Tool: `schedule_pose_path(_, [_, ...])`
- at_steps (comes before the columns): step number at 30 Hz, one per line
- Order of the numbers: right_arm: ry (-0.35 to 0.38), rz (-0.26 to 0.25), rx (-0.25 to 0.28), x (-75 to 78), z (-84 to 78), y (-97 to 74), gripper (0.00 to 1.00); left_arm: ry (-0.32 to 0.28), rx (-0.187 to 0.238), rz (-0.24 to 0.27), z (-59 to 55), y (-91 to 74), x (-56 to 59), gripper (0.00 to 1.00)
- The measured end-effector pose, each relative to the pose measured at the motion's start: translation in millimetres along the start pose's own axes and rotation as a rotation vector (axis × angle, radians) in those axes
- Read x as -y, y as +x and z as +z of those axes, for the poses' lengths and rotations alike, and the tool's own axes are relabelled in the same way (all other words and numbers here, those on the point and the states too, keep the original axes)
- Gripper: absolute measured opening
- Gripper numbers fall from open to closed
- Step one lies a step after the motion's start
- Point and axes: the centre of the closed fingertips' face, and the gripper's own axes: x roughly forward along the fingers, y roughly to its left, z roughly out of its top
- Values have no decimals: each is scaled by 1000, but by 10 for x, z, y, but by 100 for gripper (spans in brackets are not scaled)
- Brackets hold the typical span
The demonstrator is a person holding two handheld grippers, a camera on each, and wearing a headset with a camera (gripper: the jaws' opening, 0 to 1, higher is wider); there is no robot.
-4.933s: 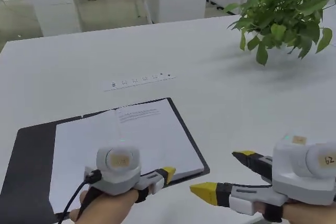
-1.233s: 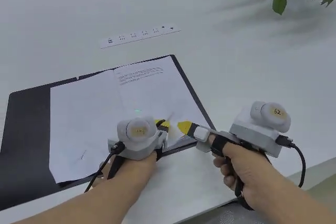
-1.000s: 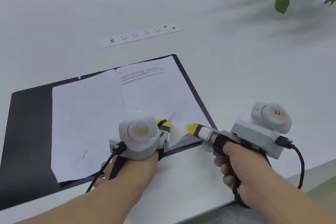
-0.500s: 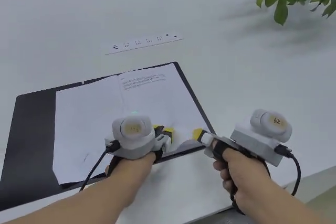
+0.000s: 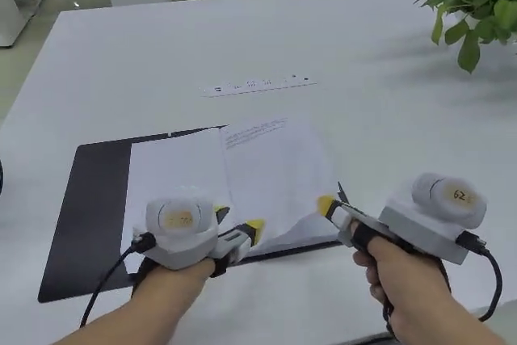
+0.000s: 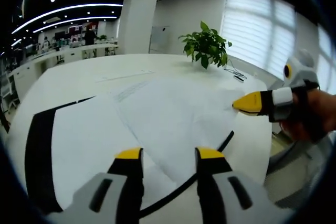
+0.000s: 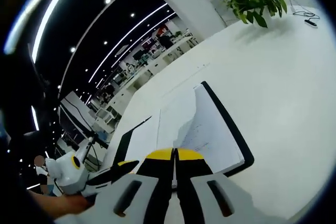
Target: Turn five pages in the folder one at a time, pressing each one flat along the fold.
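Yellow-tipped left tool (image 5: 239, 221), jaws apart, is held at the near edge of the folder (image 5: 89, 199), likely to steady it. Right tool (image 5: 327, 206) is clamped on the page (image 5: 279, 167) corner, raising it for turning. Folder lies open on the tabletop (image 5: 161, 46), long axis left-right.

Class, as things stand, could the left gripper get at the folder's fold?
Probably yes: the left gripper is at the near end of the fold, jaws open, with nothing between them. The right gripper holds the lifted page off to the side.
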Motion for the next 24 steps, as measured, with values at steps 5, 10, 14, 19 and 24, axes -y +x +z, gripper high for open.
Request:
schedule_pose_path(5, [-68, 56, 5, -298, 35, -21, 0, -11, 39, 42, 55, -287, -194, 40])
schedule_pose_path(10, [-138, 102, 1, -554, 15, 6, 0, -45, 76, 87, 96, -537, -382, 41])
schedule_pose_path(14, [-214, 144, -17, -770, -53, 50, 0, -61, 100, 124, 103, -746, -515, 42])
schedule_pose_path(19, [-280, 187, -49, -1027, -144, 125, 0, -85, 118, 168, 74, -961, -672, 44])
schedule_pose_path(24, [-361, 232, -85, -1264, -275, 225, 0, -110, 146, 206, 75, -1131, -798, 44])
